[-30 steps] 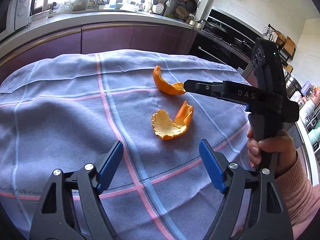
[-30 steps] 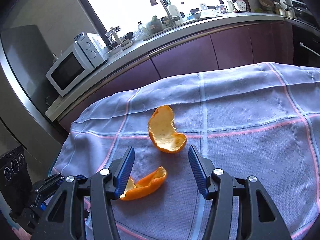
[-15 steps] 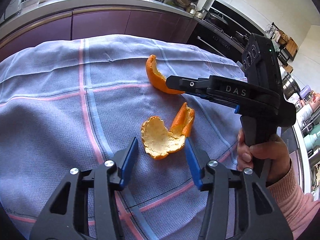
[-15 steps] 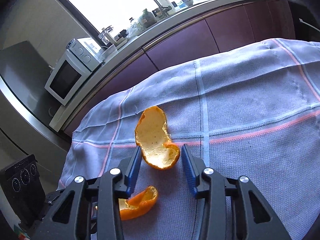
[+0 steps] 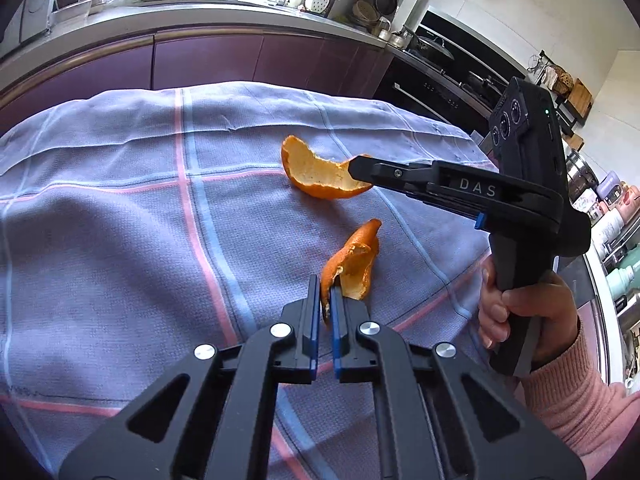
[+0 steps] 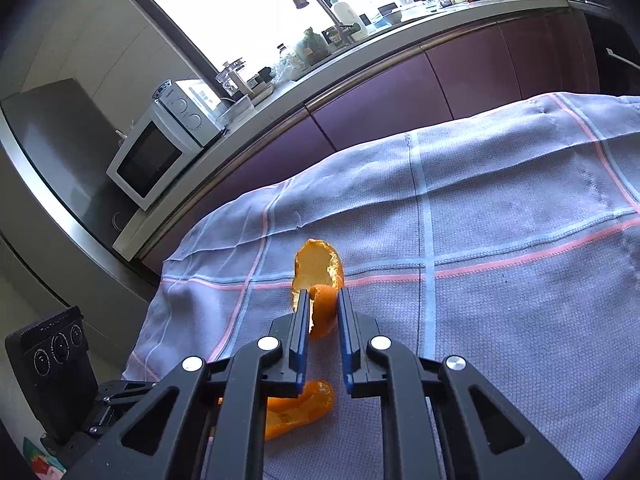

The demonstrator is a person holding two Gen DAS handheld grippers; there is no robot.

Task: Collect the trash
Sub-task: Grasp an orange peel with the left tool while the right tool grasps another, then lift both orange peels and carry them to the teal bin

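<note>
Left gripper (image 5: 325, 294): blue-padded jaws nearly together, pinching the near edge of the smaller orange peel (image 5: 354, 262). That peel was folded upright between the pads, dimpled orange skin outward, pale ragged pith inward, its far tip pointing up off the checked cloth (image 5: 120, 220).

Right gripper (image 6: 323, 312): jaws closing, a narrow gap left, with the near end of the larger orange peel (image 6: 318, 270) between the pads. The left pad lay against the peel's torn edge and the right pad against its curled rim. From the left wrist view this peel was a shallow curved boat, pith side up, with the black finger tip overlapping its right end.

Cloth as landmark: woven, lilac-grey, crossed by pink and pale-blue stripes, draped over a table with soft creases. Both peels sat near its middle, the larger one farther toward the purple cabinet fronts (image 5: 208, 60), the smaller one nearer the left gripper. A hand (image 5: 524, 308) in a pink ribbed sleeve gripped the right tool's handle at the cloth's right edge.
</note>
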